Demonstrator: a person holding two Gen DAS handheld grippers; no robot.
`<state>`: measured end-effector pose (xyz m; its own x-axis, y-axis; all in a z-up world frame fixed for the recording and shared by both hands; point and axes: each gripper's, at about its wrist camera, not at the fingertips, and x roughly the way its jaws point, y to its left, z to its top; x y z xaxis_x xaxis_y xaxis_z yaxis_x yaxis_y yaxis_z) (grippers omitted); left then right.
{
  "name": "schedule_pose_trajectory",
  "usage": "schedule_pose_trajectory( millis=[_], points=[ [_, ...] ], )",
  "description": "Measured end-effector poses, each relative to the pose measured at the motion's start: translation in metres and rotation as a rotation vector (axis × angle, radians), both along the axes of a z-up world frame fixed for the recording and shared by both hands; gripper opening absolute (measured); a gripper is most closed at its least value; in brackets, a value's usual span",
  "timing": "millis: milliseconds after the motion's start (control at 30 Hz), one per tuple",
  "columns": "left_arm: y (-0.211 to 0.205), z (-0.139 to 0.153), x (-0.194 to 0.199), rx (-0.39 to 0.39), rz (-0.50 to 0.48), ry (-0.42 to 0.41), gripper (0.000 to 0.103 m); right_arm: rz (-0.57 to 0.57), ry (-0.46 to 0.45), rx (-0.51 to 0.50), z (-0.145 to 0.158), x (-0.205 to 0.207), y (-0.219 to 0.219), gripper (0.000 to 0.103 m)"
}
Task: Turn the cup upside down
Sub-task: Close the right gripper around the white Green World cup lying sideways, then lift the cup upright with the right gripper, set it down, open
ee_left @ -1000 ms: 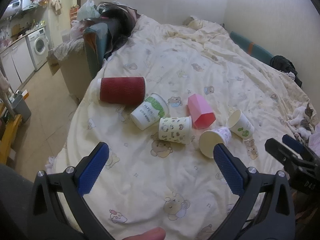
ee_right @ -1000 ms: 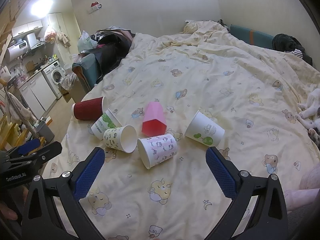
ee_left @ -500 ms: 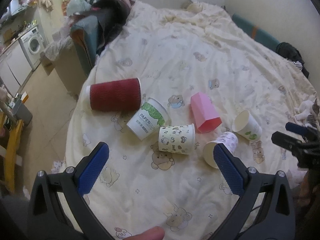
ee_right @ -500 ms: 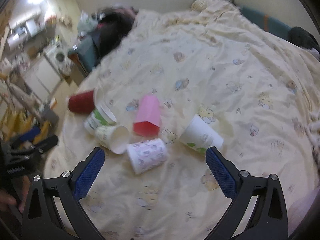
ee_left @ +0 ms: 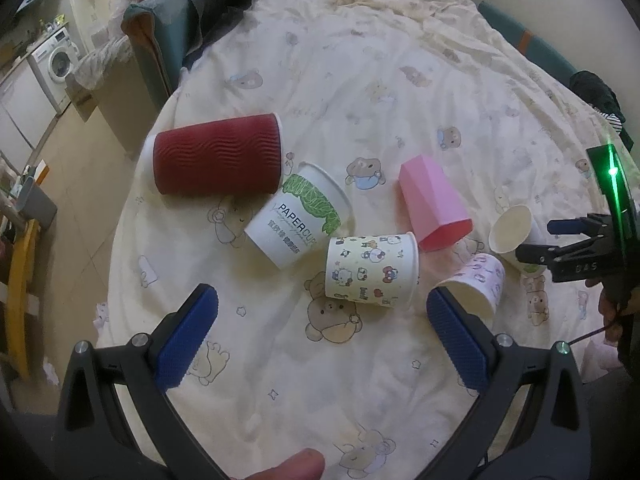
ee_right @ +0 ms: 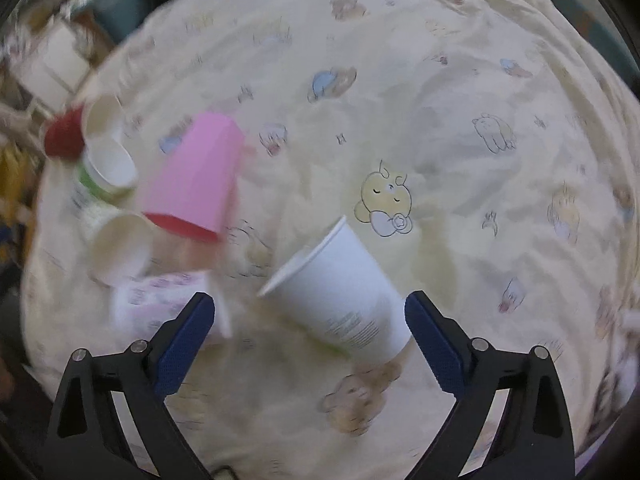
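Several paper cups lie on their sides on a bear-print bedspread. In the left wrist view: a red ribbed cup, a white "PAPERCUP" cup with green leaves, a cartoon-print cup, a pink cup, a pale purple-print cup and a white cup with green marks. My left gripper is open, above the bed in front of the cartoon cup. My right gripper is open, its fingers on either side of the white cup, not touching it. The right gripper also shows at the right edge of the left wrist view.
The bed's left edge drops to a tiled floor. A teal chair piled with dark clothes stands beside the bed, a washing machine beyond. Dark clothing lies at the far right. The pink cup sits left of the right gripper.
Both grippers have moved forward and down toward the cups. The right gripper has closed in on the white cup, which now lies between its fingers. The cups have not moved.
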<state>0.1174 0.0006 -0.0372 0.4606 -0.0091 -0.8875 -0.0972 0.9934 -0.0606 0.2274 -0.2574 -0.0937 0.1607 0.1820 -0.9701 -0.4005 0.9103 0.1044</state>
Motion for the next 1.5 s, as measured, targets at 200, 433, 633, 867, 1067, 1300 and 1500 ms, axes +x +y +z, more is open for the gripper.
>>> schedule_pose_trajectory(
  millis=[200,433,633,867,1067,1300,1500],
  points=[
    [0.004,-0.007,0.004,-0.011,0.013,0.021,0.103,0.134,0.020,-0.116,-0.025,0.009,0.007,0.098],
    [0.006,-0.005,0.003,0.014,0.014,0.005,0.103,0.187,0.022,-0.164,-0.038,0.010,0.009,0.075],
    [0.005,-0.002,0.002,0.012,0.008,-0.008,0.103,0.107,0.026,-0.098,-0.024,0.005,-0.012,0.067],
    [0.004,0.012,-0.008,0.012,0.014,-0.046,0.103,-0.023,0.010,0.084,0.024,-0.027,-0.038,0.067],
    [0.002,0.022,-0.025,-0.017,-0.004,-0.051,0.103,-0.057,0.018,0.227,0.053,-0.064,-0.011,0.067],
    [0.007,0.029,-0.060,0.015,-0.012,-0.063,0.103,-0.074,0.124,0.388,0.039,-0.111,0.040,0.067],
    [0.020,0.022,-0.087,0.011,0.033,-0.047,0.103,-0.119,0.175,0.467,0.024,-0.138,0.059,0.067]
  ],
)
